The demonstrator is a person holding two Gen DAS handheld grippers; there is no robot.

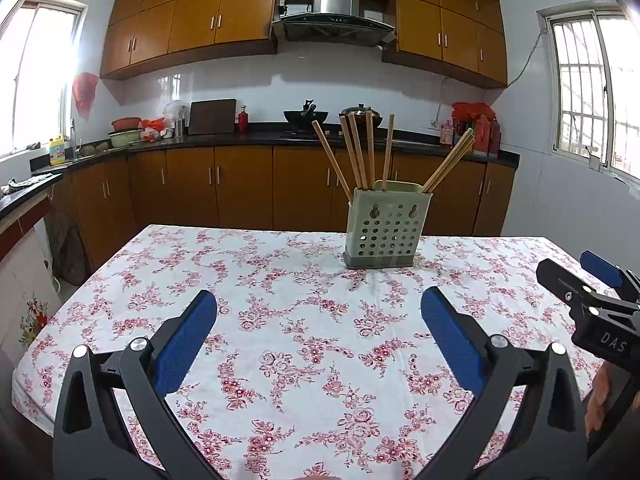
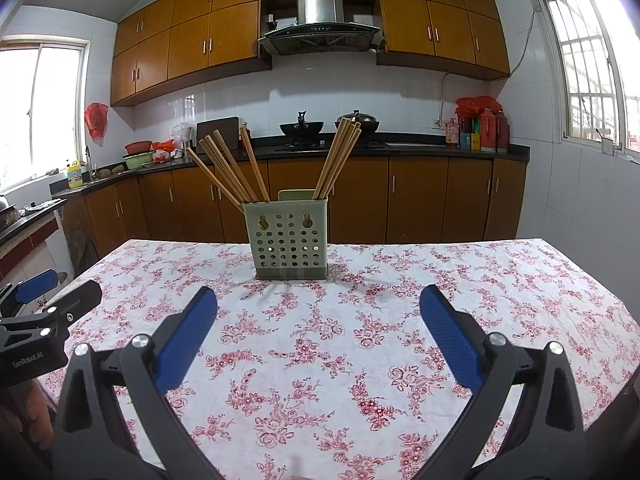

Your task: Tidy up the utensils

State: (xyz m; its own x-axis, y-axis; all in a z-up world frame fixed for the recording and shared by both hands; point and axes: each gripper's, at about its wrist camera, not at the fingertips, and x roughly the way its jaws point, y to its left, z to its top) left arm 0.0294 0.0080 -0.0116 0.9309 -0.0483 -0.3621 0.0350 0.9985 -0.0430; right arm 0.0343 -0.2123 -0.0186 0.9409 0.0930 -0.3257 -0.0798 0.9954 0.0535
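Wooden chopsticks (image 2: pixel 224 168) fan from a pale perforated holder (image 2: pixel 289 240) mid-bench (image 2: pixel 500 280), well apart from us. Our left tongs (image 1: pixel 319 312) and right tongs (image 2: pixel 319 312) gape wide, empty. We judge the sticks light, stiff, slippery; pinch near the tops.

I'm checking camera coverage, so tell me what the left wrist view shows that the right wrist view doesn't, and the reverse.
Only the left wrist view shows the right gripper from outside, at its right edge, with "DAS" lettering on the body.

Only the right wrist view shows the left gripper from outside, at its left edge, marked "GenRobot.AI".

Both show the pale green perforated plastic utensil holder with wooden chopsticks standing in it, on the white tablecloth with red flowers. Each view's own gripper is open and empty.
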